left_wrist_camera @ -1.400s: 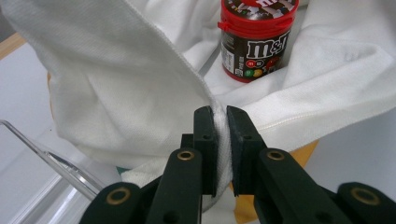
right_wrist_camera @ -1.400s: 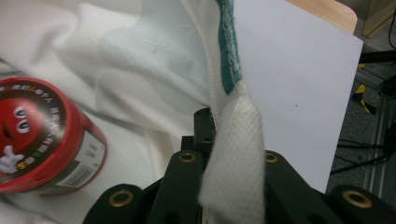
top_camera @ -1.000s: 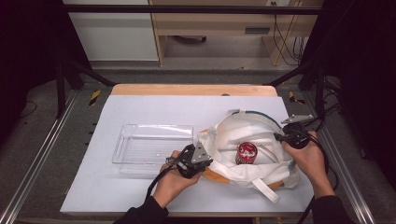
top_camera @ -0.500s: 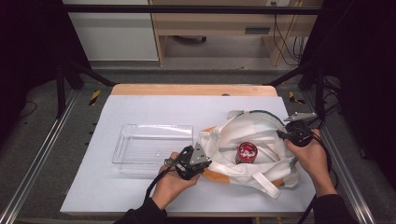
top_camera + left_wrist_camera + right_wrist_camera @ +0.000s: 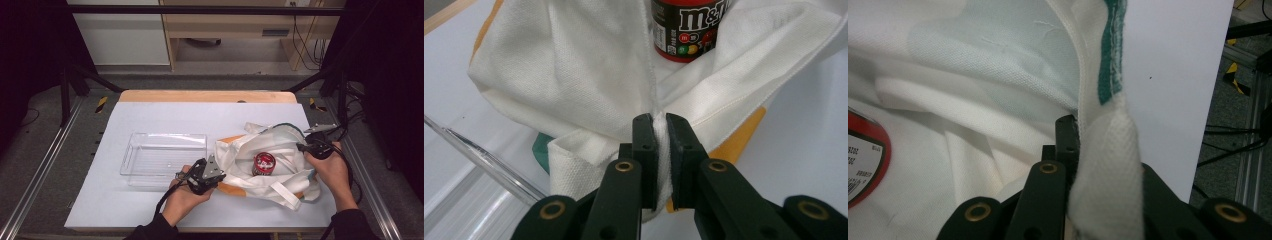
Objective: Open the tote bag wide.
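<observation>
White sheeting covered the worktop (image 5: 150, 210), which had a wooden strip along its far edge; a grey floor, metal rails and pale cabinets lay beyond, with dark surroundings on both sides.

A clear tray (image 5: 165, 157) sat left of centre on the worktop. Just to its right lay a white cloth bag (image 5: 280, 150), with orange showing at its underside and a green seam at its far edge. The bag's mouth was held spread. Inside it sat a red can (image 5: 263, 163), with its lid facing up; the left gripper view showed "m&m" lettering on the can (image 5: 689, 30). A white strap (image 5: 287, 192) trailed from the bag toward the near edge.

The left gripper (image 5: 212, 172), held in the person's left hand (image 5: 182, 200), was at the bag's left rim, between tray and bag. In its own view its fingers (image 5: 644, 150) were clamped on a fold of the bag's white cloth (image 5: 574, 75), the fabric pinched in the narrow gap between them.

The right gripper (image 5: 306, 146), held in the right hand (image 5: 330, 167), was at the bag's right rim. In its own view a thick roll of the bag's hem (image 5: 1108, 165) covered one finger; the other finger (image 5: 1067, 135) stood against the cloth. The fingers were clamped on that hem.
</observation>
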Motion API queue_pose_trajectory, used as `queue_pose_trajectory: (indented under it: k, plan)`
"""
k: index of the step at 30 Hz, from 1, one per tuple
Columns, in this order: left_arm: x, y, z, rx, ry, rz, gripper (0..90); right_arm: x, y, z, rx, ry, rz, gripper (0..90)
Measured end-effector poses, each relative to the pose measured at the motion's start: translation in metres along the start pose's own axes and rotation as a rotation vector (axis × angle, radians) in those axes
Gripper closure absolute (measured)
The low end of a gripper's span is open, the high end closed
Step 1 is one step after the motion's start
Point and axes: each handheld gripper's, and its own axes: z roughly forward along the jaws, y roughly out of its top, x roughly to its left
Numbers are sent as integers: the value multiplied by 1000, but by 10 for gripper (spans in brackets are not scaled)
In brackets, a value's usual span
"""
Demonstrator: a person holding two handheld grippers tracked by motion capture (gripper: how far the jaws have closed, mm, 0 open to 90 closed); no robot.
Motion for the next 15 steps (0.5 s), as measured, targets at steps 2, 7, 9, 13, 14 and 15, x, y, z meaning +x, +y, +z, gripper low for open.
queue_pose_trajectory:
  k: [2, 7, 9, 13, 14, 15]
  plan:
    - [0, -1, 0, 1, 0, 1, 840, 0, 0, -1, -5, -4, -7, 862]
    - [0, -3, -1, 5, -10, -1, 842, -2, 3, -5, -7, -14, -14, 864]
    - [0, -5, -1, 6, -12, -2, 843, -5, 2, -5, -9, -20, -7, 864]
    - [-2, -7, -1, 9, -15, 0, 843, -7, -2, 2, 11, -14, 5, 861]
    - [-2, -7, -1, 7, -14, -2, 843, -7, -3, 3, 9, -9, 14, 860]
    - [-2, -7, -1, 7, -13, -5, 842, -7, -3, 2, 7, -7, 15, 857]
